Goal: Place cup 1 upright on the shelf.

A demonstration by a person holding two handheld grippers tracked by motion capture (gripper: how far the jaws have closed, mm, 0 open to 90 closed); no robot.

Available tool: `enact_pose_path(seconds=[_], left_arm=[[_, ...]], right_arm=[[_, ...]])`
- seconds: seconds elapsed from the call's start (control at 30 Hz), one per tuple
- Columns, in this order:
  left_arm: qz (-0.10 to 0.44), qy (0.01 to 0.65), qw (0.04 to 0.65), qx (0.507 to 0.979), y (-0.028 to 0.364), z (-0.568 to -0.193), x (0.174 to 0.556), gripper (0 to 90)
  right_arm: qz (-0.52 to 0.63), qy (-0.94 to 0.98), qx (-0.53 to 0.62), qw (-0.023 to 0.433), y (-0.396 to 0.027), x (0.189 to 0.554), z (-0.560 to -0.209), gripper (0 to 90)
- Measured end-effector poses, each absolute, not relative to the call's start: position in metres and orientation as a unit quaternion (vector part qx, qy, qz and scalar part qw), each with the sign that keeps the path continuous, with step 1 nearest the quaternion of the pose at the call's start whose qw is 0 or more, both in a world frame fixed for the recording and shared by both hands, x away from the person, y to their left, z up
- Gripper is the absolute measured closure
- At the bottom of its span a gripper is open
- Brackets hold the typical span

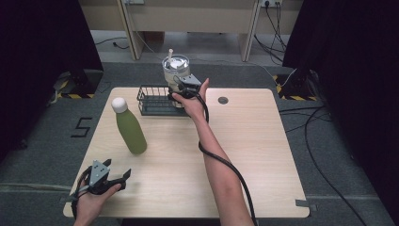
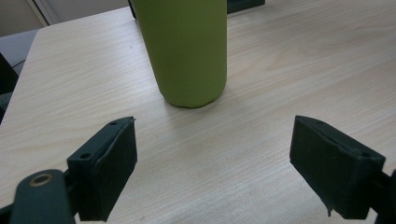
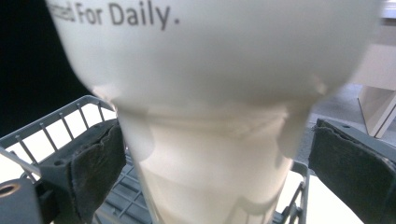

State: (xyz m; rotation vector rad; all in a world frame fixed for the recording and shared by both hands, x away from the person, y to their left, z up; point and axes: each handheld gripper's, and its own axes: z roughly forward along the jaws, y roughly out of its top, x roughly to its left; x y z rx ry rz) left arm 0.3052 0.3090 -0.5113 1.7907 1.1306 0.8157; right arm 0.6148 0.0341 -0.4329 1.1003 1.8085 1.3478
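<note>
A cream tumbler (image 1: 176,70) with a lid and a straw stands in the right end of a dark wire basket (image 1: 151,100) at the table's far edge. My right gripper (image 1: 185,88) is open around the tumbler's lower part. In the right gripper view the tumbler (image 3: 210,116) sits between the pads (image 3: 95,175), with a small gap on the right side. A green bottle (image 1: 130,128) with a white cap stands upright on the left of the table. My left gripper (image 1: 114,178) rests open near the front left corner, and the bottle's base (image 2: 189,56) is just ahead of its jaws.
The light wooden table (image 1: 254,155) has a small round grommet (image 1: 223,100) at the back right. Cables trail over the grey floor to the right. Black curtains hang on both sides, and a wooden bench stands behind the table.
</note>
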Motion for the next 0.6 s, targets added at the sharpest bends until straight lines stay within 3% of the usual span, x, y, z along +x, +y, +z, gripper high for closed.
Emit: enact_pose_path(seconds=[0.6], left_arm=[[0.333,0.452,0.42,0.713,0.307,-0.51,0.304,14.2]], right_arm=[[0.513,0.683,0.414,0.314,0.006,0.586,-0.43,7.5]])
